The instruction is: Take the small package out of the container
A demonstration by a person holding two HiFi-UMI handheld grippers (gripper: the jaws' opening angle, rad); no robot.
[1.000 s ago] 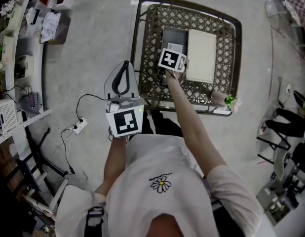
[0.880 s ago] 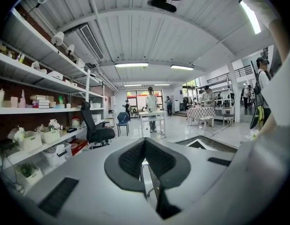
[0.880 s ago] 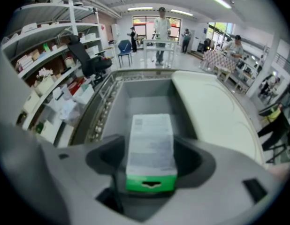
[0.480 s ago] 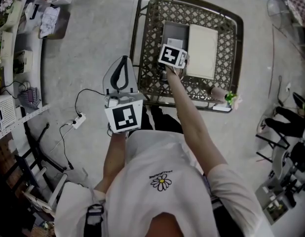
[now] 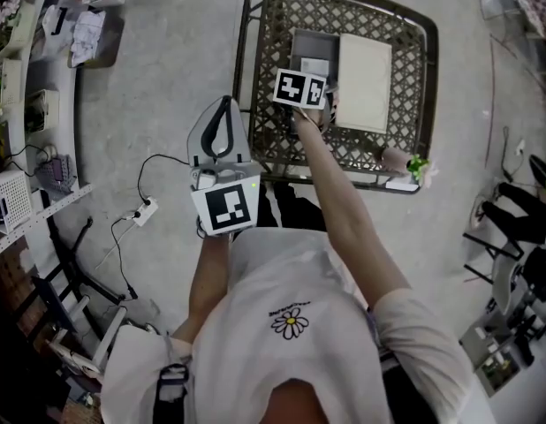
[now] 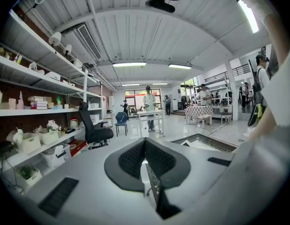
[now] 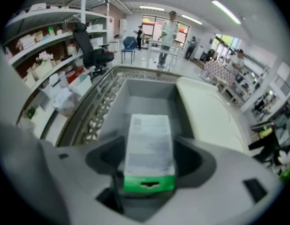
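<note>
green-ended small package (image 7: 149, 149) clamped between the jaws of the right gripper (image 7: 149, 165), lying lengthwise over the open grey container (image 7: 147, 95); whether it touches the container floor cannot be told. the container sits in a wicker basket (image 5: 271, 104), with a white flat box (image 5: 363, 82) just beside it. in the head view the right gripper's marker cube (image 5: 300, 89) covers package and jaws. left gripper (image 5: 222, 113) hangs apart over the floor, jaws pressed together, empty. a power strip (image 5: 142, 213) lies nearby.
</note>
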